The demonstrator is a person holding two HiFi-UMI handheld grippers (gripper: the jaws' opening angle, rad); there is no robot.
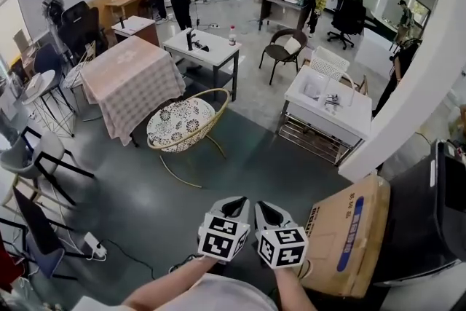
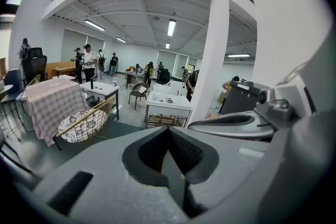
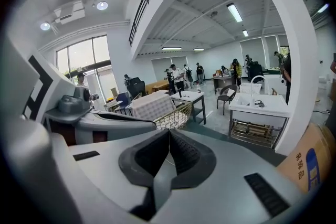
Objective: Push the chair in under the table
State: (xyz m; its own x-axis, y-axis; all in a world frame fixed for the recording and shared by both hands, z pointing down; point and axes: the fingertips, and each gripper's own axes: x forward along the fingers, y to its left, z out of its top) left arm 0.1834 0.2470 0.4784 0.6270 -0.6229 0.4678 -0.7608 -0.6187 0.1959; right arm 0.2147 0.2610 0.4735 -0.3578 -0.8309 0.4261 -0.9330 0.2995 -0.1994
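Both grippers shut and empty, far from the chair

The left gripper (image 1: 234, 207) and the right gripper (image 1: 268, 212) were held side by side, low in the head view. Each had its jaws pressed together with nothing between them. The round wicker chair (image 1: 183, 124) with a patterned cushion stood on the dark floor, well apart from both grippers. It was just beside the table (image 1: 129, 81) covered with a checked cloth, and not under it. A cardboard box (image 1: 348, 233) lay near the right gripper. A white sink unit (image 1: 325, 111) stood further away, next to a white pillar (image 1: 416, 84).
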